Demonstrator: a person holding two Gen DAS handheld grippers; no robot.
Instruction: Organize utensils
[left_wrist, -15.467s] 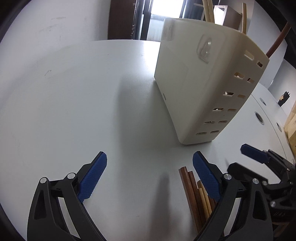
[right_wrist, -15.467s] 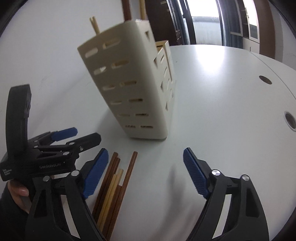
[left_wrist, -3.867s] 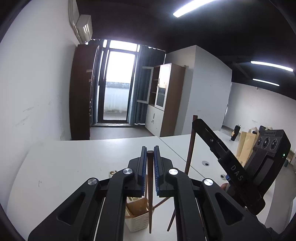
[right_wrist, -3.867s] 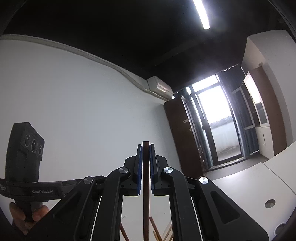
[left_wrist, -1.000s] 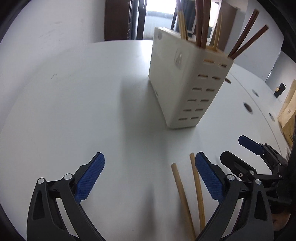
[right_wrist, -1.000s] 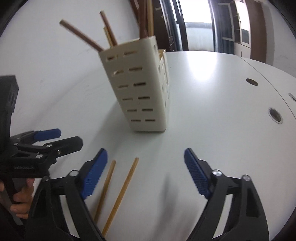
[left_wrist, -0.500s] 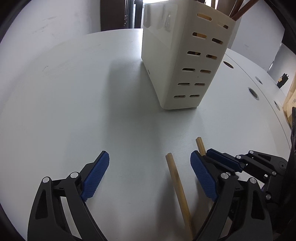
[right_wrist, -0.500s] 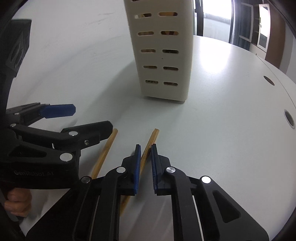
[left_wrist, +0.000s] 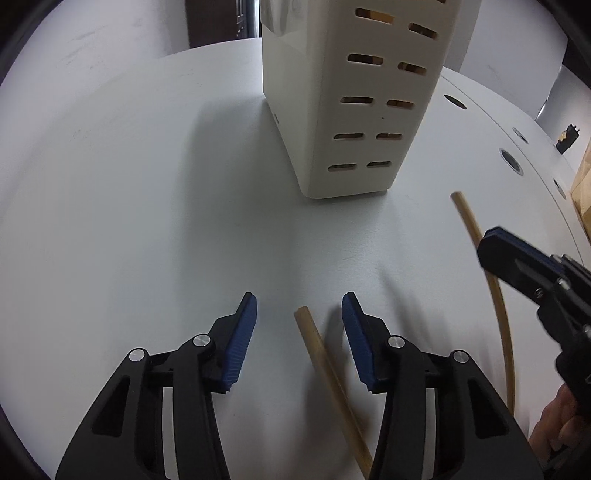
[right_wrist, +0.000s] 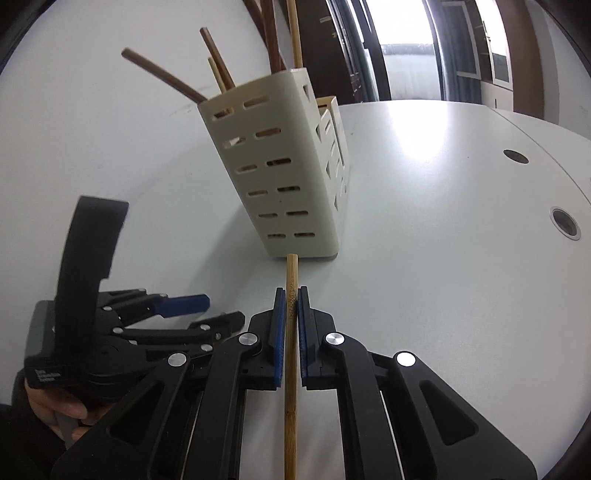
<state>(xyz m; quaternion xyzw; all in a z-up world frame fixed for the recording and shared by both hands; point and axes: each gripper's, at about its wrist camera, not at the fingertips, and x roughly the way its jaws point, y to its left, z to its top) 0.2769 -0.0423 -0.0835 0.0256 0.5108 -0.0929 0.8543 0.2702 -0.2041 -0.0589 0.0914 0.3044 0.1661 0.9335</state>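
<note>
- Step in hand: I judged this the pick-up of the last loose chopsticks. My right gripper (right_wrist: 291, 314) was clenched on one pale bamboo chopstick (right_wrist: 291, 354), held clear of the white table (right_wrist: 443, 258), its tip pointing to 12 o'clock at the cream slotted holder (right_wrist: 291, 177).
- My left gripper (left_wrist: 299, 336) stood released, pads apart, straddling the second pale chopstick (left_wrist: 328, 373), which lay flat on the table and ran off toward 5 o'clock.
- Next move, as I judged it: close the left pads on that stick, then raise both sticks upright and lower them into the holder's open top.
- Count: two grippers; one holder; two pale chopsticks outside it.
- Count in the holder, right wrist view: about four dark sticks (right_wrist: 162, 75) and two pale ones above the rim; overlap kept me from being exact.
</note>
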